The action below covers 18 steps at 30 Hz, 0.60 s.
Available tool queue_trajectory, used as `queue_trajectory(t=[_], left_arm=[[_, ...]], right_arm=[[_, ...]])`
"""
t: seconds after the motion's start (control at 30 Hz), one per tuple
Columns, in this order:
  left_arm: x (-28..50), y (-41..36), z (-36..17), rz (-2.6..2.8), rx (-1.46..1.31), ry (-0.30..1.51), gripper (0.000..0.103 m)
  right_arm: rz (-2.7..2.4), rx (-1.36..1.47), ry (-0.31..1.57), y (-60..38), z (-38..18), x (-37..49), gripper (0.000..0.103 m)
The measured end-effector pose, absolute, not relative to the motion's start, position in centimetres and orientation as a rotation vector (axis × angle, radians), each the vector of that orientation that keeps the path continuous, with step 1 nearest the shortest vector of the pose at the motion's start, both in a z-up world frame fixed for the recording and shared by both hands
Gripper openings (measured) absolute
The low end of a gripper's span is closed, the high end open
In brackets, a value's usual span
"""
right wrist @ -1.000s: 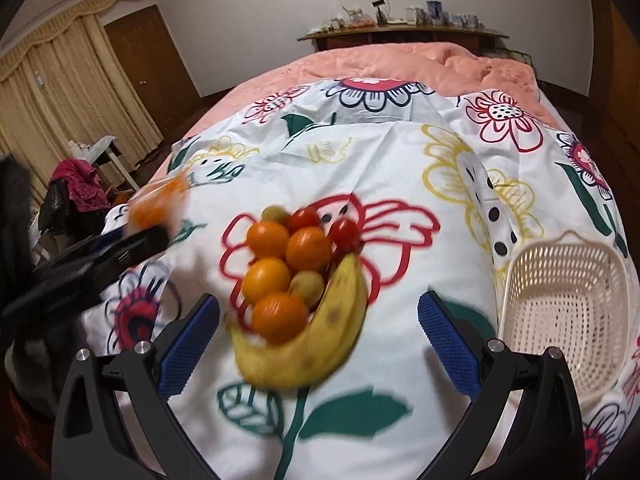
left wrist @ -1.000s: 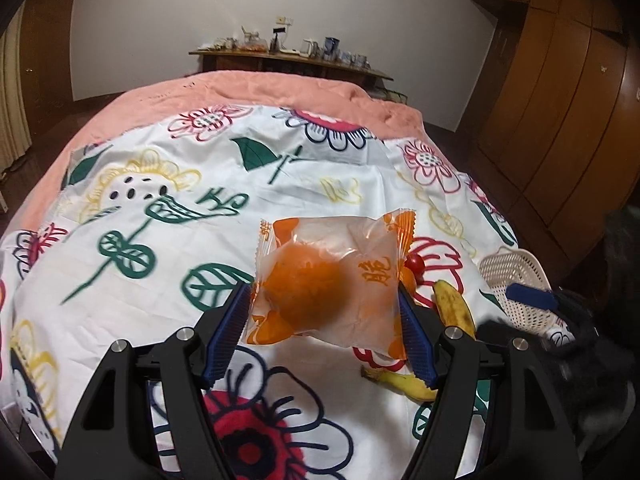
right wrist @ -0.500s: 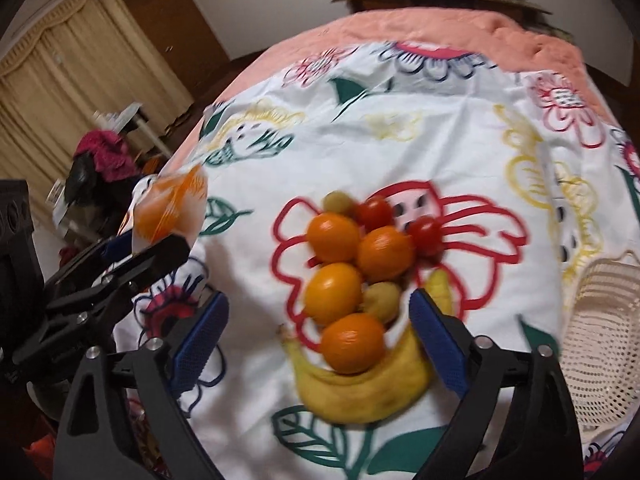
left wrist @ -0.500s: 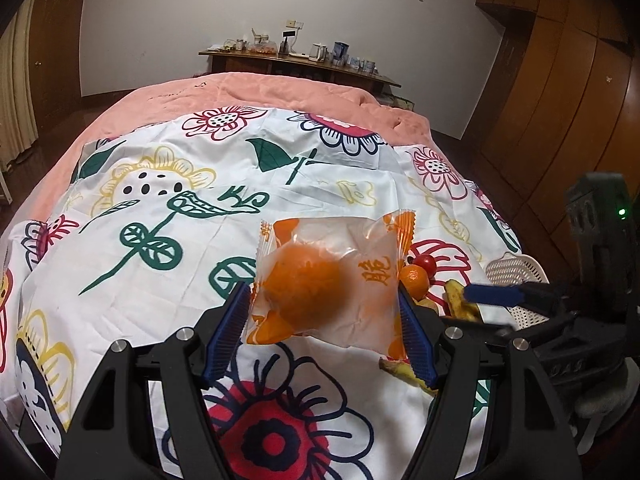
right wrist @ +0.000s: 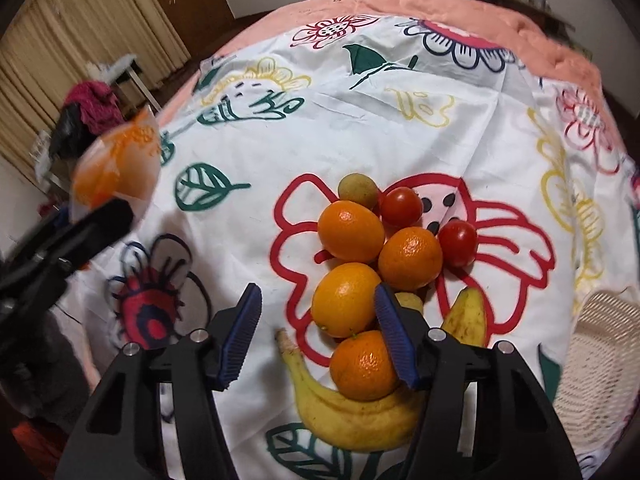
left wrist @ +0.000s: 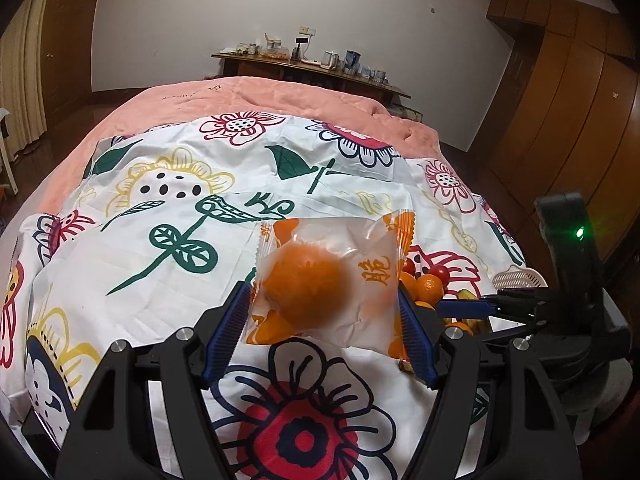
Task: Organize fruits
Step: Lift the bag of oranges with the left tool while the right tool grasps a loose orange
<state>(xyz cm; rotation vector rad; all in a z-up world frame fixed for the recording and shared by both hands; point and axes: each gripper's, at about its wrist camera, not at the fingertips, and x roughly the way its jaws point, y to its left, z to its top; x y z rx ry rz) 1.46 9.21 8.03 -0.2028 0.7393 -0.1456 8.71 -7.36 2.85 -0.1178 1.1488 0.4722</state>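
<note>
Left gripper (left wrist: 324,332), ribbed blue pads pinching a crinkly clear plastic packet with a round orange inside (left wrist: 326,282), held above the flower-printed white cotton sheet (left wrist: 168,292). Right gripper (right wrist: 316,336), jaws closing over bare sheet, nothing between them. Just right of it, four dimpled glossy oranges (right wrist: 351,231), smooth red tomatoes (right wrist: 401,207), curved yellow banana (right wrist: 356,416). Further right, white plastic lattice basket (right wrist: 596,364).

Soft, warm indoor light is falling evenly across the bedspread (left wrist: 248,240), casting almost no shadows. Both fisheye views are bending the room strongly and darkening to black at the corners. The wrapped orange (left wrist: 320,284) is looking hazy up close, and motion blur is smearing the left side of the right wrist view.
</note>
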Motion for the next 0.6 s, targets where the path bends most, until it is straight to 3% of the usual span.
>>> queue_trajectory(t=[0.6], left_arm=[[1.2,8.5,8.2,-0.156,-0.191,0.744,0.072]], right_arm=[[0.392,-0.335,1.092,-5.5,1.5,8.0,0.052]])
